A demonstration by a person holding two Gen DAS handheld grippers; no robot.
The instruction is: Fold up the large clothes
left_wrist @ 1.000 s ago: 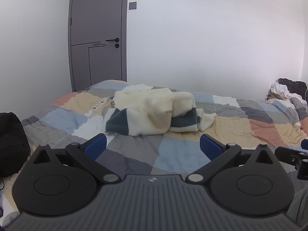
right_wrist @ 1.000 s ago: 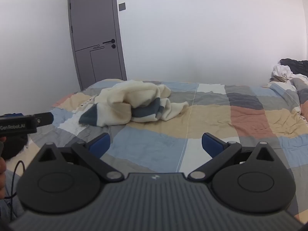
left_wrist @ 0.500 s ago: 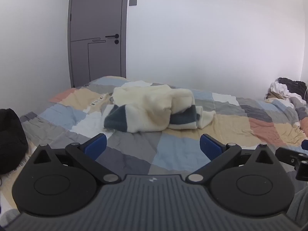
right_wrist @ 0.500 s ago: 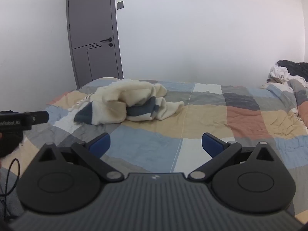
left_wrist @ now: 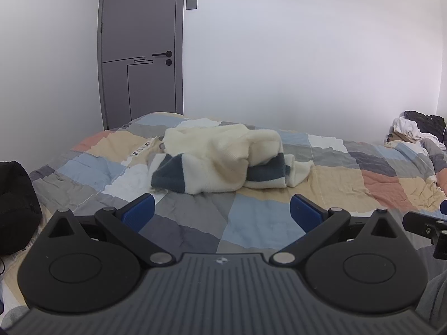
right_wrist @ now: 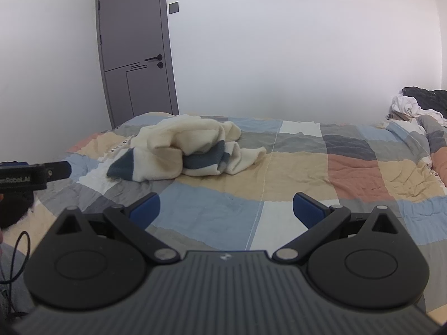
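A crumpled cream garment with dark blue-grey patches (left_wrist: 223, 162) lies in a heap on the patchwork quilt of the bed (left_wrist: 251, 223). It also shows in the right wrist view (right_wrist: 187, 150), to the left of centre. My left gripper (left_wrist: 222, 213) is open and empty, held above the near part of the bed, short of the garment. My right gripper (right_wrist: 226, 209) is open and empty, to the right of the garment and nearer than it. The left gripper's body (right_wrist: 30, 177) shows at the left edge of the right wrist view.
A grey door (left_wrist: 139, 53) stands behind the bed's far left corner. A pile of white and dark clothes (left_wrist: 419, 128) sits at the far right of the bed. A black bag (left_wrist: 15, 206) sits beside the bed at left. White walls lie behind.
Both views have tilted upward slightly, so the garment and bed sit lower in frame. Both grippers stay open and empty.
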